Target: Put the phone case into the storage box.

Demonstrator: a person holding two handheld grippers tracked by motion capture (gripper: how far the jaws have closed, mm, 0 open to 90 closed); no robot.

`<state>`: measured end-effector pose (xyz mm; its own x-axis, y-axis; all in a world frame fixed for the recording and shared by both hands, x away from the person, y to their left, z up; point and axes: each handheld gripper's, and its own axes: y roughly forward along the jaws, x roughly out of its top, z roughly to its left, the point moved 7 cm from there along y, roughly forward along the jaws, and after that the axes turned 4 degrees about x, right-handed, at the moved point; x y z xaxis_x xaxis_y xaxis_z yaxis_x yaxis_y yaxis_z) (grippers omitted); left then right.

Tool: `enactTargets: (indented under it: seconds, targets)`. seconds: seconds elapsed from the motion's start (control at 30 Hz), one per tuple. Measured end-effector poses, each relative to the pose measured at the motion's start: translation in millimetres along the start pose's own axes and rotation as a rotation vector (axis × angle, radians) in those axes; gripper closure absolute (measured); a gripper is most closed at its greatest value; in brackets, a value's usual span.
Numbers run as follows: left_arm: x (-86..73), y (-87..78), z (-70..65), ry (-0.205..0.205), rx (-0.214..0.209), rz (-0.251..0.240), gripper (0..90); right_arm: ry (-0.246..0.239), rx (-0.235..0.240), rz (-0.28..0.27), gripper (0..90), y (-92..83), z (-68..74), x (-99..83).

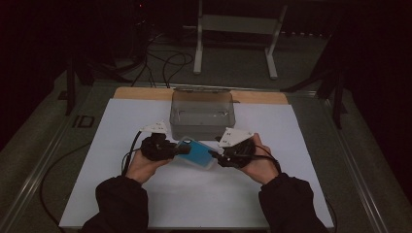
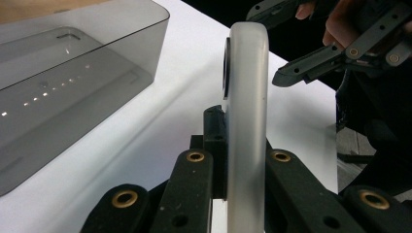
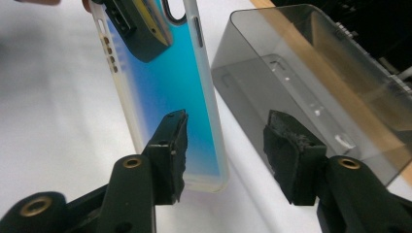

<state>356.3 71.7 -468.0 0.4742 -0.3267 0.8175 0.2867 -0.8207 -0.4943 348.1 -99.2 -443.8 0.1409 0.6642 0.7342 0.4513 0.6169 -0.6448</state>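
A phone case (image 1: 197, 153) with a blue back and a frosted clear rim is held above the white table sheet (image 1: 194, 199), just in front of the box. My left gripper (image 1: 183, 149) is shut on its left end; in the left gripper view the case (image 2: 248, 97) stands edge-on between the pads of my left gripper (image 2: 241, 145). My right gripper (image 1: 214, 154) is at the case's right end, jaws apart. In the right gripper view the case (image 3: 160, 92) lies behind the left jaw, and the gap of the right gripper (image 3: 228, 124) holds nothing. The left gripper (image 3: 141, 29) clamps the case's far end.
A smoky transparent plastic box (image 1: 201, 114) stands open-topped at the back middle of the sheet, close behind both hands; it also shows as the box (image 2: 73, 73) and the box (image 3: 311, 63). A wooden strip (image 1: 145, 93) borders the sheet's far edge. Cables trail off to the left.
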Motion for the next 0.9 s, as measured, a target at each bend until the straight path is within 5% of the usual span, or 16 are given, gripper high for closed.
enactTargets:
  seconds: [0.37,0.9]
  targets:
    - [-0.7,-2.4,-3.7,0.033,-0.007,0.009,87.1,0.064,0.059,-0.010,33.2,-1.2,-5.4,-1.9]
    - [3.8,-5.4,-11.6,0.073,-0.035,-0.001,87.0,0.099,0.127,-0.031,27.2,-1.9,-7.3,-1.9]
